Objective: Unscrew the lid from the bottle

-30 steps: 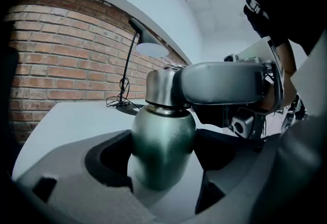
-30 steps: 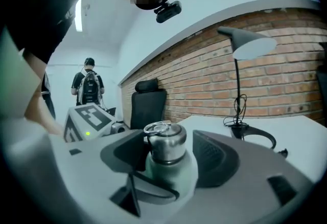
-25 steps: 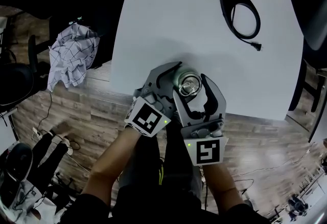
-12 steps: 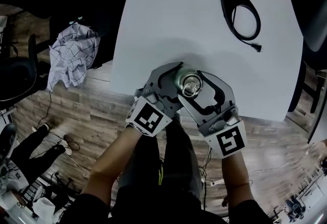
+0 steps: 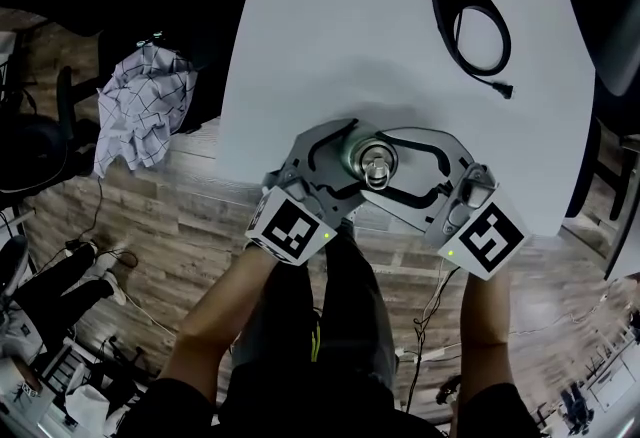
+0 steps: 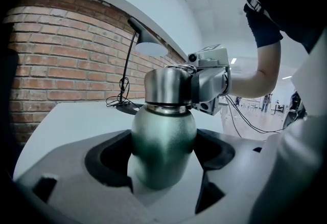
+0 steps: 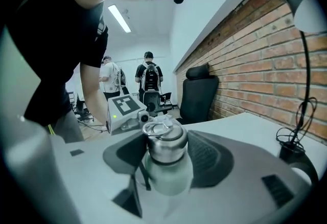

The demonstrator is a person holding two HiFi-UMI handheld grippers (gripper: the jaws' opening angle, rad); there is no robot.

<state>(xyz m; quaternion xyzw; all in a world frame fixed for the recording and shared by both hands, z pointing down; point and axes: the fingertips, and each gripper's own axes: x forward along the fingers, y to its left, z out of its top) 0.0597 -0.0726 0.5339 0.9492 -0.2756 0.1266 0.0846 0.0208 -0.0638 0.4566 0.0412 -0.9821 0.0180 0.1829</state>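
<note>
We find the left gripper's (image 5: 347,158) jaws clamped on the green bottle (image 6: 163,141), and the right gripper's (image 5: 388,162) jaws clamped on its steel lid (image 7: 164,142), at the worktop's (image 5: 350,26) near edge.

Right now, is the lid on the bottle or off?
On. The silver lid sits flush on the green bottle; no gap shows between them.

From my seat, the bottle (image 6: 163,146) stands at the near edge of the table (image 5: 330,26). My left gripper (image 5: 350,161) reaches around its body from the near left. My right gripper (image 5: 390,166) reaches from the near right around the lid (image 7: 164,142) on top. A coiled cable (image 5: 468,11) lies on the table's far right, and a cloth (image 5: 140,106) lies off the table to the left.
</note>
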